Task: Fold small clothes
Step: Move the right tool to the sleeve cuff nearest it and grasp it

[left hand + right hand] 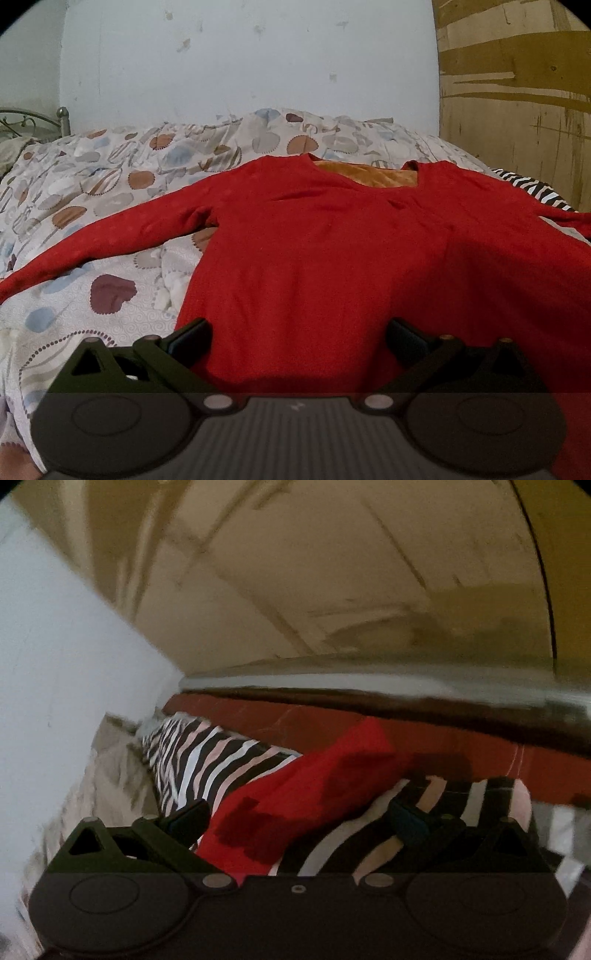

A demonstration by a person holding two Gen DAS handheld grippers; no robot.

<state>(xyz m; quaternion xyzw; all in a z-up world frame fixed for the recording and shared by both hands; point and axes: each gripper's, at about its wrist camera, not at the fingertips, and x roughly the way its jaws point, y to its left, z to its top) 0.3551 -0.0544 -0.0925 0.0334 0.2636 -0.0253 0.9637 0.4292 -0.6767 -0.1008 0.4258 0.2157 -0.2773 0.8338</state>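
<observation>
The left gripper (297, 332) is spread wide over the bottom edge of the red sweater (314, 251), which lies flat on the spotted quilt (110, 192). The right gripper (299, 812) is wide too, above a red sleeve (303, 786) on a zebra-striped cloth (207, 760).

A plain red sweater (314, 251) with an orange lining is seen on a cream quilt (110, 177) printed with brown, blue and grey dots. A black-and-white striped cloth (207, 760) is seen beside a yellow-brown wooden panel (517, 103).
</observation>
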